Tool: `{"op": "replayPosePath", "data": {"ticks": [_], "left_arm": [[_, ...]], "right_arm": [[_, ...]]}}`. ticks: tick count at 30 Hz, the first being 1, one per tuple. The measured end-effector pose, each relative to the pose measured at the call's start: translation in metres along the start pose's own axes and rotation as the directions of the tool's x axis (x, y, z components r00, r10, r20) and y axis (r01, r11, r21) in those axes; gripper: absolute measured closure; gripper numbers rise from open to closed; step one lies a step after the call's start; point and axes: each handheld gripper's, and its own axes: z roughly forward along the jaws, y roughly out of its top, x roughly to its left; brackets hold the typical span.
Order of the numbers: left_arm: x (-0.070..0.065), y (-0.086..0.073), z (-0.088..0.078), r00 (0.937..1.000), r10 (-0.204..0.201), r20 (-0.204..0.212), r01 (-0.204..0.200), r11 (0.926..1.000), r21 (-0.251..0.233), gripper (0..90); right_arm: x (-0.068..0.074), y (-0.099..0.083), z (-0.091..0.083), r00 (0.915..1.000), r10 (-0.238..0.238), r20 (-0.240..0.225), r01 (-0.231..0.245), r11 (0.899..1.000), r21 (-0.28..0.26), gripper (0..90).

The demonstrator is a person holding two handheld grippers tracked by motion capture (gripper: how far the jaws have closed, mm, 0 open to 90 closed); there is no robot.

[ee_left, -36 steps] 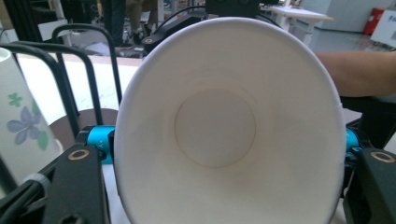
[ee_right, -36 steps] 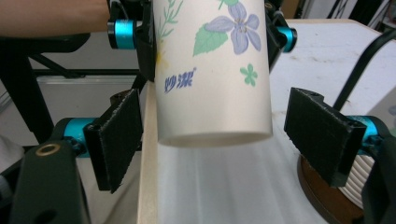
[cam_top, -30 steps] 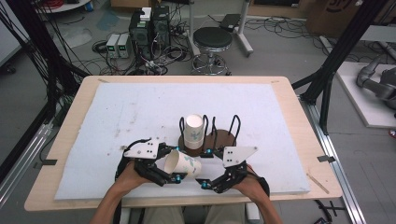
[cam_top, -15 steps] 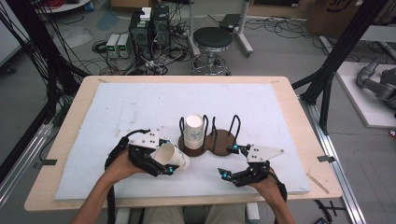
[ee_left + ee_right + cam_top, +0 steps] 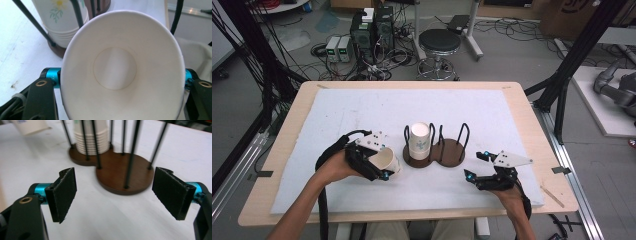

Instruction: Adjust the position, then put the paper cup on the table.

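A white paper cup [image 5: 386, 160] is clamped on its sides by my left gripper [image 5: 384, 167], left of the brown two-bay cup holder [image 5: 447, 152]. In the left gripper view the cup [image 5: 120, 70] shows its open mouth toward the camera and is squeezed oval between the jaws. A stack of flower-printed paper cups [image 5: 419, 141] stands upright in the holder's left bay; the right bay [image 5: 125, 173] has no cups in it. My right gripper [image 5: 477, 165] hovers open to the right of the holder, with nothing between its pads [image 5: 64, 192].
The white mat [image 5: 362, 107] covers the wooden table [image 5: 532, 125]. The holder's black wire posts [image 5: 464, 135] rise around both bays. A stool [image 5: 439, 42] and electronics [image 5: 372, 27] stand on the floor beyond the table.
Both hands have drawn apart from the middle. My left gripper carried the single cup left, away from the holder. My right gripper moved right and stays open.
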Motion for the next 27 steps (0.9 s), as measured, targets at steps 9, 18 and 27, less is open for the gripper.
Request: {"op": "replayPosePath", "data": {"ticks": [9, 18, 27], "left_arm": [[0.015, 0.006, 0.001, 0.9999, -0.008, -0.014, 0.009, 0.9923, 0.124, 30.2], [0.025, 0.012, 0.001, 0.9997, -0.004, -0.024, 0.008, 0.9836, 0.180, 30.2], [0.029, 0.014, -0.001, 0.9996, 0.001, -0.029, 0.005, 0.9824, 0.187, 30.3]], "right_arm": [[-0.013, -0.007, 0.001, 0.9910, 0.050, 0.124, -0.053, 0.998, 0.017, 20.3], [-0.018, -0.014, 0.005, 0.9843, 0.064, 0.164, -0.070, 0.997, 0.029, 20.3], [-0.018, -0.014, 0.006, 0.9816, 0.074, 0.176, -0.081, 0.996, 0.033, 20.3]]}}
